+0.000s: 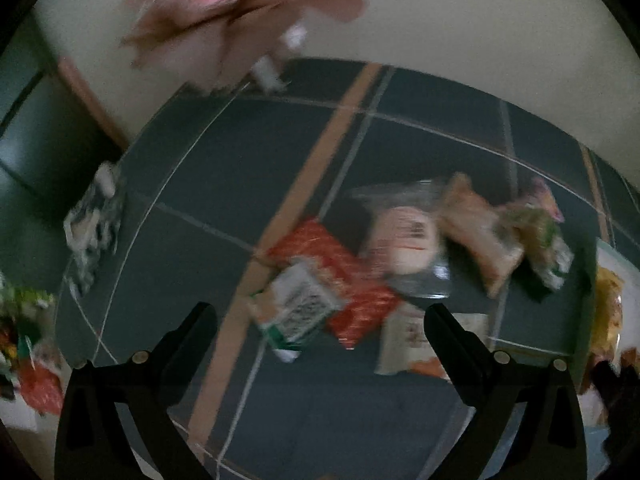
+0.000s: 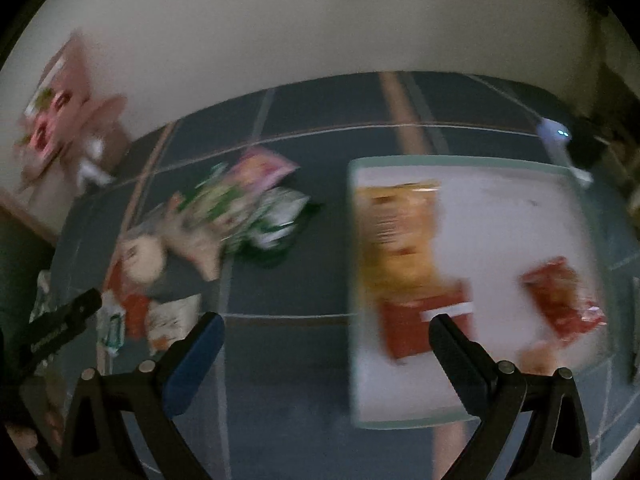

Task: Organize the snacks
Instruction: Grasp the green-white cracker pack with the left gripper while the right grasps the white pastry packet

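Snacks lay in two groups, both frames motion-blurred. Left gripper [image 1: 316,316] had jaws spread wide, nothing between them, hovering over the dark tablecloth [image 1: 240,184]. Just ahead of its jaws: a green-white packet [image 1: 298,312] lying on a red-orange packet [image 1: 340,276], with a white packet [image 1: 404,340] touching the right-hand finger's tip in view. Beyond those sat a clear bag with a pale round item [image 1: 404,240], then a tan packet [image 1: 480,232] and a green-pink one [image 1: 540,224] farther right.

Right gripper [image 2: 326,324] was also wide open and empty. Ahead and right of its jaws was a white tray [image 2: 500,208] holding a red box [image 2: 416,320] nearest the right-hand finger, a yellow bag [image 2: 400,236] beyond it, and a red packet [image 2: 564,300] off to the right. Loose pile [image 2: 232,208] lay ahead-left, apart from the tray. Left gripper's finger [image 2: 60,324] showed at the far left edge.
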The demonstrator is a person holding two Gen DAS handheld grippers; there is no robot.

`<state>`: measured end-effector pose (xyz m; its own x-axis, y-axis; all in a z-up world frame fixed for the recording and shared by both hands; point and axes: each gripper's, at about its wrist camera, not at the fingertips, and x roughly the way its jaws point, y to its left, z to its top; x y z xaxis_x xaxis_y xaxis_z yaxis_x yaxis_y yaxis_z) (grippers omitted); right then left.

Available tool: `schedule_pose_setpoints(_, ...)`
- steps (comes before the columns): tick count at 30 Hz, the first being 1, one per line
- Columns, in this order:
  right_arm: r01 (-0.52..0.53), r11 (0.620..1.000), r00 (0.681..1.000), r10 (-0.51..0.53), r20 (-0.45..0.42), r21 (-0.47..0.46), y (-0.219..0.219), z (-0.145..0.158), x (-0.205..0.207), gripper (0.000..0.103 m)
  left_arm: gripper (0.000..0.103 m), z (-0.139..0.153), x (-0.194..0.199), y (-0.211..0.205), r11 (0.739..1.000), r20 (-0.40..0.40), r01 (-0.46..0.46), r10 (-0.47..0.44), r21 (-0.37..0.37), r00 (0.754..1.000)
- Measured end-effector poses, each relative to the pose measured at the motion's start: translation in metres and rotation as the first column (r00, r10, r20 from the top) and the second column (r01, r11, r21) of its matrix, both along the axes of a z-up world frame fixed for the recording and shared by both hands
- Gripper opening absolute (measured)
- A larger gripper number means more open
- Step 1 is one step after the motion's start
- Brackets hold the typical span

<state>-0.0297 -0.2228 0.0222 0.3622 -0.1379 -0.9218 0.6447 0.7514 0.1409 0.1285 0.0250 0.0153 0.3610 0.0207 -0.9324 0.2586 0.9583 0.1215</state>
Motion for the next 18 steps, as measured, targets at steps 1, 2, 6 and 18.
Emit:
schedule_pose_setpoints(1, -0.022, 1.0, 1.0, 0.022, -0.001, 0.004, 0.01, -0.003, 0.008, 0.103, 0.103, -0.003, 0.005, 0.008, 1.0, -0.012, -0.019, 0.019, -0.01, 1.0)
schedule_pose_setpoints(2, -0.043, 0.999, 0.999, 0.043, -0.002, 0.008, 0.019, -0.006, 0.015, 0.103, 0.103, -0.005, 0.008, 0.015, 0.999, -0.021, -0.034, 0.034, -0.017, 0.999)
schedule_pose_setpoints(6, -0.107, 0.994, 0.994, 0.107, 0.001, 0.025, 0.049, -0.019, 0.038, 0.103, 0.103, -0.019, 0.024, 0.036, 0.996, -0.064, -0.082, 0.079, -0.031, 0.995)
schedule_pose_setpoints(18, -0.21, 0.975, 0.977, 0.211, -0.01, 0.076, 0.107, -0.068, 0.091, 0.103, 0.103, -0.063, 0.046, 0.053, 0.976, -0.211, -0.18, 0.152, -0.12, 0.966)
